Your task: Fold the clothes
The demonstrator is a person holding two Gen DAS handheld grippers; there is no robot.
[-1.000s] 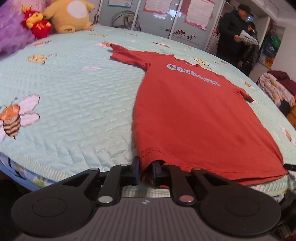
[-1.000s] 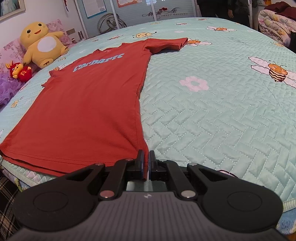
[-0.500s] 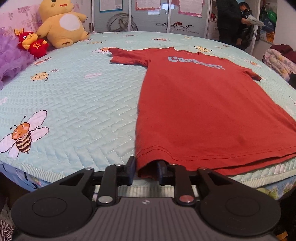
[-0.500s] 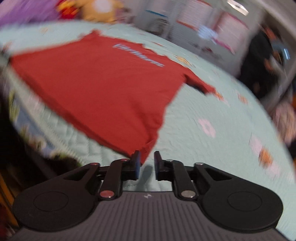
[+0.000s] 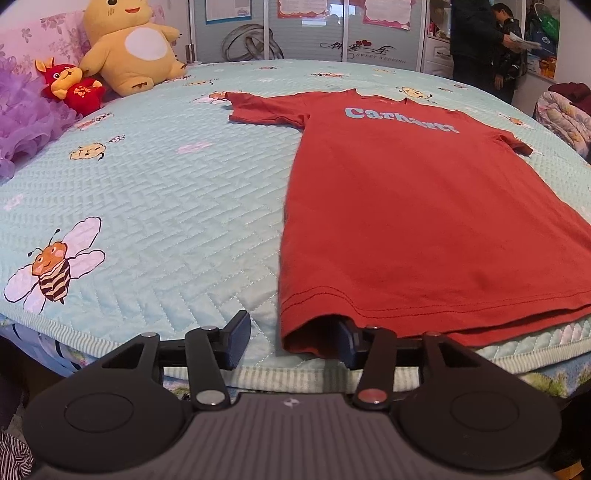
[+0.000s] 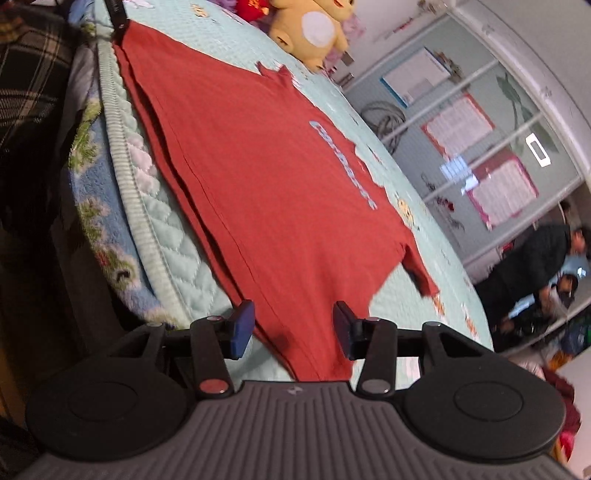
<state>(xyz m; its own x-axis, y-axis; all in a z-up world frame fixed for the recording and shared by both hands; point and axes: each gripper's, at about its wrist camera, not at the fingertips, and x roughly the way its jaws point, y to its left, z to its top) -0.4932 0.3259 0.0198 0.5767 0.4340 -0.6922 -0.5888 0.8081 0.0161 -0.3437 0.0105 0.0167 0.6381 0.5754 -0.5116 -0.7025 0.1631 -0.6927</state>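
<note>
A: Left gripper (image 5: 291,338) first. Pose?

B: Level and low at the near edge of the bed, pointing straight along the mattress. Jaws spread wide. The left finger (image 5: 236,341) sits on bare quilt, clear of the cloth. The right finger (image 5: 345,341) is tucked under the near hem corner of the red T-shirt (image 5: 413,221), and the hem drapes over its tip. Nothing is pinched.

A: Right gripper (image 6: 293,328)?

B: Rolled hard, so the bed runs diagonally through its view. Jaws also spread. It hovers over the other hem corner, and the shirt fabric shows between the two fingers, but I cannot tell whether either pad touches it. Its view is somewhat blurred.

A: Where does the shirt lie?

B: Flat, front up, on the light blue quilt (image 5: 166,206), hem at the near bed edge and slightly over the ribbed border, both short sleeves spread, pale blue lettering across the chest. In the right wrist view a dark finger tip (image 6: 116,16) sits at the far hem corner.

A: Beyond the shirt?

B: A bee print (image 5: 51,264) on the quilt to the left. At the head of the bed, a purple frilly cushion (image 5: 22,118), a red plush toy (image 5: 70,85) and a yellow plush bear (image 5: 129,44). Farthest back, glass doors with posters, and two people in dark clothes (image 5: 484,40) standing at the right.
</note>
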